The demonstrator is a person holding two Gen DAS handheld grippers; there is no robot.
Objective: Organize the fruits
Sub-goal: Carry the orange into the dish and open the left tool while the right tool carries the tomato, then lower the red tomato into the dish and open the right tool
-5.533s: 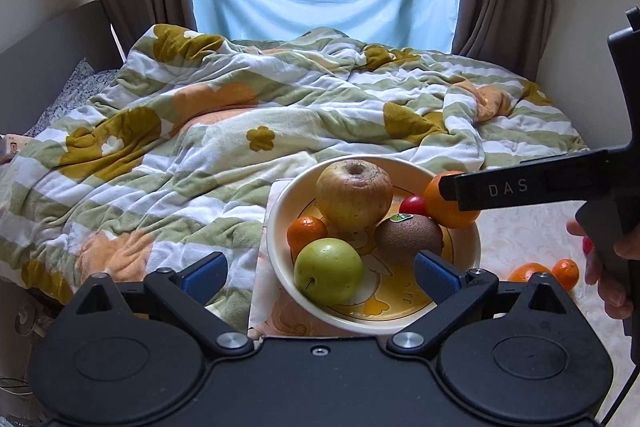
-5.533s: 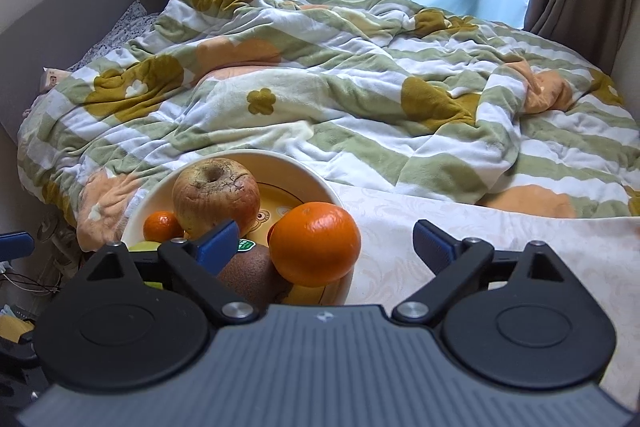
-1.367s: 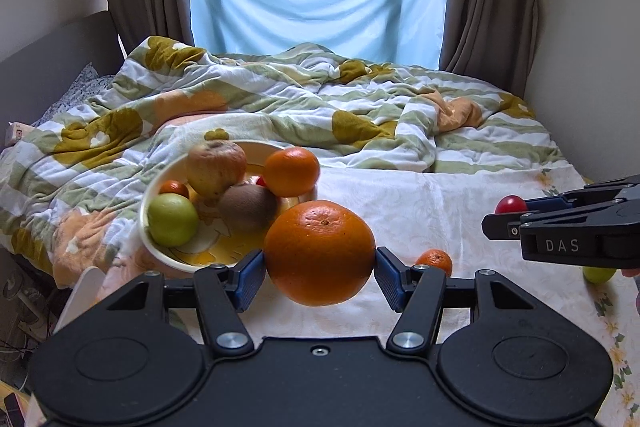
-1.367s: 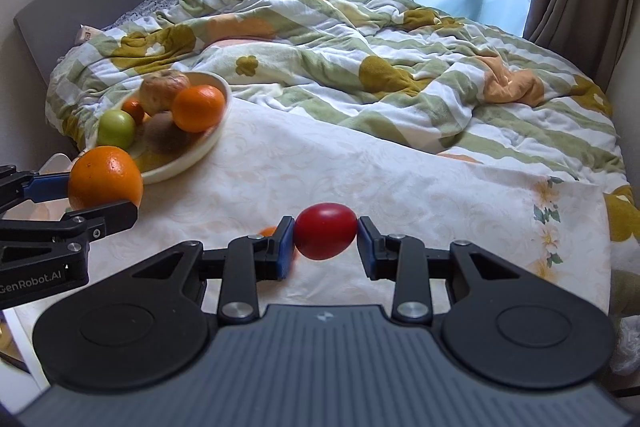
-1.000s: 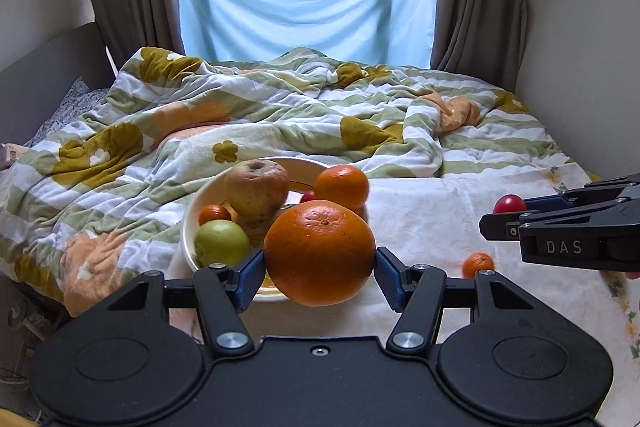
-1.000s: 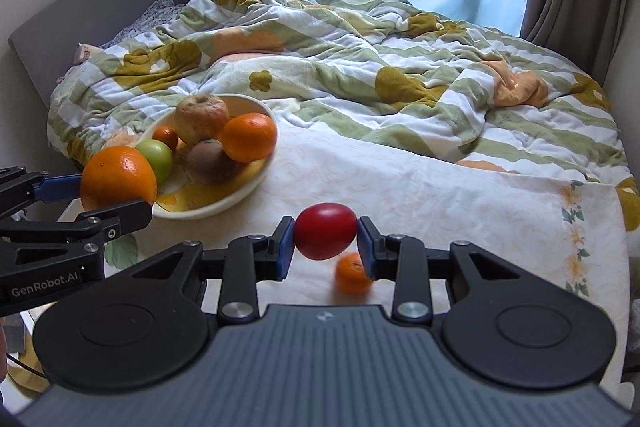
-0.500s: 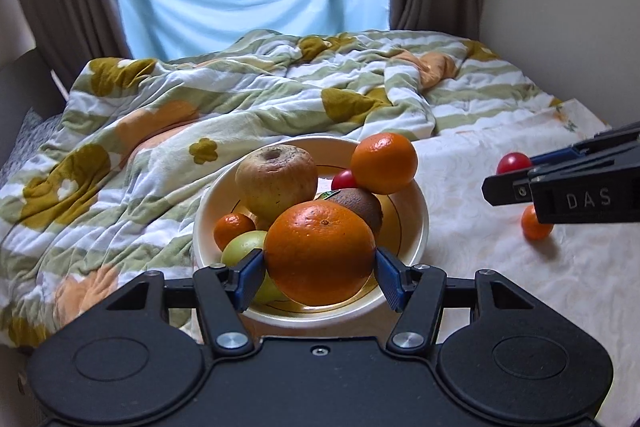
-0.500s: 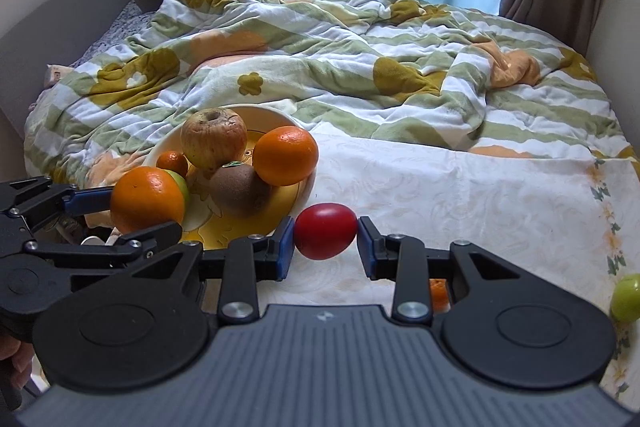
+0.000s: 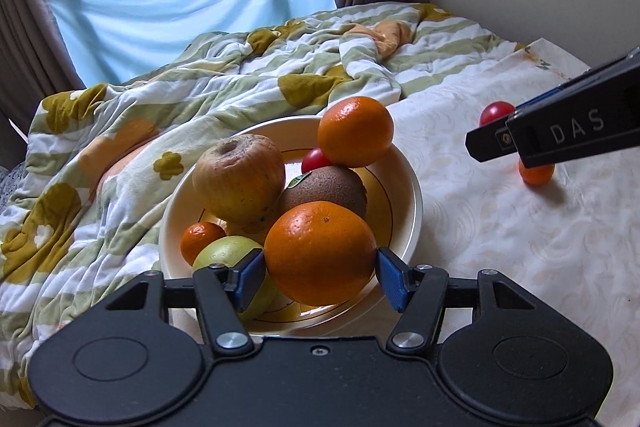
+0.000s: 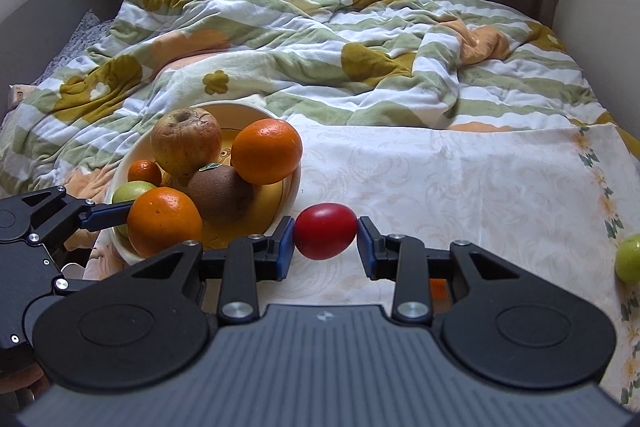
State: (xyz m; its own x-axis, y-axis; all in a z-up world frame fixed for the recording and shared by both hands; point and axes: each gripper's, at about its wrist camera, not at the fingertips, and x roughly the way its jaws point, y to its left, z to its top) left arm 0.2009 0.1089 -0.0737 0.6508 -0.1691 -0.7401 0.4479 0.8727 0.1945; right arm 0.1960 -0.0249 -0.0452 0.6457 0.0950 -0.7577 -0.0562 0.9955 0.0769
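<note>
A cream bowl (image 9: 412, 195) (image 10: 294, 183) holds a wrinkled apple (image 9: 240, 179), an orange (image 9: 356, 131), a kiwi (image 9: 324, 187), a small red fruit (image 9: 314, 159), a mandarin (image 9: 200, 241) and a green apple (image 9: 224, 255). A big orange (image 9: 320, 253) (image 10: 164, 221) sits at the bowl's front, between the fingers of my left gripper (image 9: 320, 281). Its jaws are opening, and a thin gap shows at the right pad. My right gripper (image 10: 325, 239) (image 9: 494, 125) is shut on a red tomato-like fruit (image 10: 325, 231), just right of the bowl and above the cloth.
A small mandarin (image 9: 536, 175) (image 10: 438, 285) lies on the cream cloth (image 10: 460, 179) under the right gripper. A green fruit (image 10: 628, 257) sits at the cloth's right edge. A rumpled striped blanket (image 10: 320, 47) lies behind and left of the bowl. A wall runs along the right.
Both grippers moved toward the bowl. The left one sank and rolled, bringing the big orange down into the bowl's front, and its jaws widened slightly. The right one still holds the red fruit.
</note>
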